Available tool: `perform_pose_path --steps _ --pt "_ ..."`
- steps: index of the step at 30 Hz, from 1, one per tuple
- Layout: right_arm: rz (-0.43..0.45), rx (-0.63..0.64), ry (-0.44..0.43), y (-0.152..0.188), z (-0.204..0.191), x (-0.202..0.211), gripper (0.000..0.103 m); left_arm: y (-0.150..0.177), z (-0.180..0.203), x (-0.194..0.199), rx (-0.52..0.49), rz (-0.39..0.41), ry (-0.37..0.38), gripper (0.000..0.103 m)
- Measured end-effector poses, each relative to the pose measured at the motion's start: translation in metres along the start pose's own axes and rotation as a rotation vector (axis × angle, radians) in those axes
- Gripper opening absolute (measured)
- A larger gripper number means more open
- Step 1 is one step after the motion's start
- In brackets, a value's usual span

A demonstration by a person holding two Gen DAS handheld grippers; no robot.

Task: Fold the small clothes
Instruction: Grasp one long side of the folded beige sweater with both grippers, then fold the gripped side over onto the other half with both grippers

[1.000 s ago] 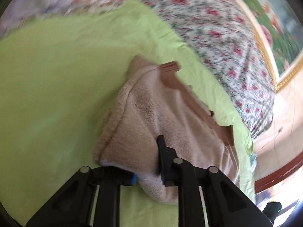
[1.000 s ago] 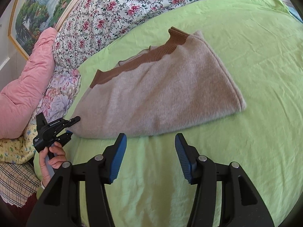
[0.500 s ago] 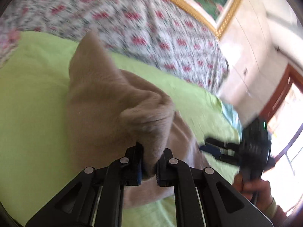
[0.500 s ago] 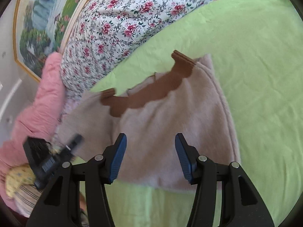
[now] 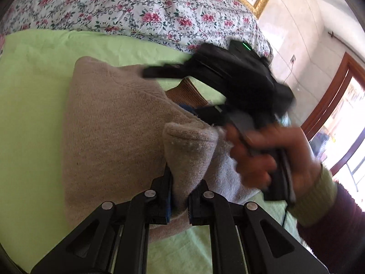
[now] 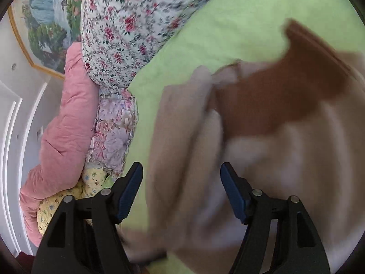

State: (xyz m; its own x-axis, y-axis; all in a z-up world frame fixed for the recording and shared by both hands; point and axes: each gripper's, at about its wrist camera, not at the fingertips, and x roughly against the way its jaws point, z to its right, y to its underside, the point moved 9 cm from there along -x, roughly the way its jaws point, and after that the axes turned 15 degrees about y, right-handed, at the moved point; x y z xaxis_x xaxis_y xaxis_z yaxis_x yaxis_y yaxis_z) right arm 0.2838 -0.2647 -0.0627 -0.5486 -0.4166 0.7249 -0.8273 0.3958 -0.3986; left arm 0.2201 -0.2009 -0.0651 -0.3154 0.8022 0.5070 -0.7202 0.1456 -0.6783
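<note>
A beige knitted sweater (image 5: 114,123) with a brown ribbed collar (image 5: 189,91) is spread on the green sheet (image 5: 32,86) of a bed, directly ahead of both tools. A bunched corner of it is pinched between the fingers of the left hand-held gripper (image 5: 179,202), whose jaws are drawn almost fully together on the wool, so that a soft hump of fabric stands up just ahead of the pads while the rest trails down onto the sheet. The right hand-held gripper (image 6: 181,194) is seen with its jaws spreading apart; blurred sweater fabric fills the space in front of and between them, but no pressure from the pads on it can be made out, so nothing is judged to be held there. In the left view the same right tool is seen held in a hand (image 5: 262,155) just beyond and to the right of the pinched corner, over the collar end. The sweater is judged to be light, limp and slightly stretchy, with a fuzzy surface that should not slip from rubber pads; no damage is to be feared from a firm pinch, though a loose single layer could be pulled out of shape. A hold is best taken at a doubled edge or corner, or at the firmer ribbed collar, so that both layers are carried together. A flowered quilt (image 5: 136,6) lies beyond the sweater, and a pink pillow (image 6: 66,123) to the left of the right tool.
</note>
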Motion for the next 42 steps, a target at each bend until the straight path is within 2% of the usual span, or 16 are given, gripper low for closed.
perform_pose_path --steps 1,2,3,6,10,12,15,18,22,25,32,34,38,40,42 --pt "-0.009 0.022 0.000 -0.005 -0.007 -0.008 0.069 0.000 0.001 0.000 -0.004 -0.002 -0.005 0.008" --pt "-0.021 0.041 0.022 -0.010 -0.012 -0.017 0.050 0.000 0.002 0.001 -0.007 -0.002 -0.013 0.008" --pt "-0.038 0.054 0.053 -0.012 -0.014 -0.024 0.023 -0.003 0.003 0.002 -0.007 0.003 -0.019 0.008" --pt "0.001 0.095 0.066 -0.018 -0.024 -0.013 0.019 -0.012 0.014 0.008 -0.006 0.020 0.015 0.008" --pt "0.127 0.116 0.059 -0.019 -0.020 0.046 0.018 -0.018 0.045 -0.001 -0.058 0.014 0.072 0.008" --pt "0.173 0.133 0.112 -0.019 -0.005 0.072 0.018 -0.015 0.063 -0.017 -0.086 -0.007 0.093 0.009" --pt "0.195 0.128 0.182 -0.015 0.023 0.093 0.018 -0.003 0.077 -0.045 -0.087 -0.048 0.117 0.009" --pt "0.187 0.084 0.251 -0.007 0.060 0.100 0.018 0.012 0.080 -0.075 -0.070 -0.110 0.125 0.009" --pt "0.185 0.014 0.283 0.001 0.103 0.106 0.017 0.021 0.083 -0.093 -0.072 -0.143 0.117 0.009" --pt "0.207 0.025 0.275 -0.003 0.110 0.112 0.017 0.020 0.086 -0.096 -0.094 -0.139 0.104 0.009" --pt "0.204 0.088 0.358 -0.003 0.124 0.096 0.017 0.036 0.079 -0.107 -0.033 -0.167 0.105 0.011" --pt "0.209 0.085 0.353 -0.001 0.125 0.098 0.018 0.039 0.082 -0.103 -0.037 -0.171 0.107 0.016" --pt "0.222 0.073 0.382 0.003 0.127 0.109 0.026 0.040 0.089 -0.096 -0.024 -0.195 0.144 0.039" --pt "0.224 0.069 0.425 0.007 0.128 0.116 0.038 0.042 0.093 -0.088 -0.016 -0.202 0.155 0.043" --pt "0.226 0.060 0.435 0.012 0.126 0.122 0.056 0.046 0.098 -0.076 -0.015 -0.210 0.171 0.046"
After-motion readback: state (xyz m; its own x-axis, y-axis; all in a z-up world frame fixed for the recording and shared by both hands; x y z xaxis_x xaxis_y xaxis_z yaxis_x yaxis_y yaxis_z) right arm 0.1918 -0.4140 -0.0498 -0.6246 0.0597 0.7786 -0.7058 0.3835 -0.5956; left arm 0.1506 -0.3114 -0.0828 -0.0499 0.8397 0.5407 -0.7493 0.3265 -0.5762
